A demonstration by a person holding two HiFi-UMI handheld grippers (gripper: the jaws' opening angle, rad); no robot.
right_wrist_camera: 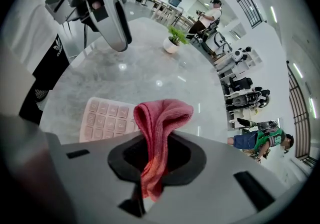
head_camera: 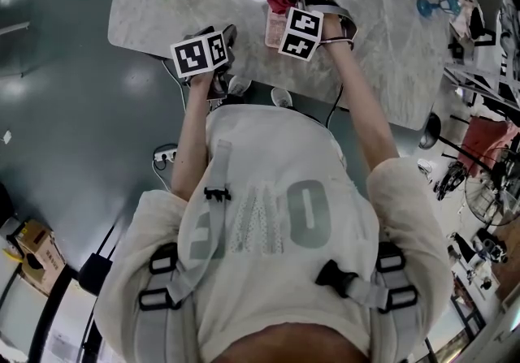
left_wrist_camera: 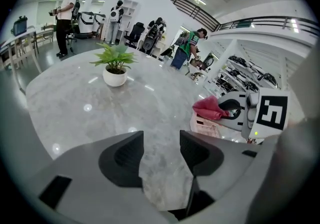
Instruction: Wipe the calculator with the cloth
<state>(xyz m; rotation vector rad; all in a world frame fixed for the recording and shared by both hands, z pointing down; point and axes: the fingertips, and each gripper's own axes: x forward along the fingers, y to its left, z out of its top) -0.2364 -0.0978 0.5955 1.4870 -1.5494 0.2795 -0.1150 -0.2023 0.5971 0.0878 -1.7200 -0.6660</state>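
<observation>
We held the right gripper [right_wrist_camera: 155, 155] with its jaws closed on a folded rose-red cloth [right_wrist_camera: 161, 118]. The cloth rose out of the dark pads [right_wrist_camera: 120, 158] in a soft loop, and its tail hung down below them. Just beyond the cloth lay the pale pink, flat rectangular calculator [right_wrist_camera: 104, 122], keys up, on the pale grey marble-patterned tabletop [right_wrist_camera: 150, 67]. In the right gripper view the loop of cloth overlapped the calculator's right edge, but we could not tell whether the two touched. In the head view the calculator sat directly beneath that gripper, close to the table's near edge.

Our left gripper [left_wrist_camera: 161, 150] was to the left of the calculator and apart from it. Its jaws stood a moderate gap apart, with only bare tabletop showing between them. In its own view the calculator and the cloth appeared off to the right, beside the right gripper's marker cube [left_wrist_camera: 272, 113].

A small green leafy plant in a round white pot [left_wrist_camera: 115, 66] stood upright well beyond both grippers, towards the far side of the table. Several people [left_wrist_camera: 65, 15] stood in the hall behind it.
</observation>
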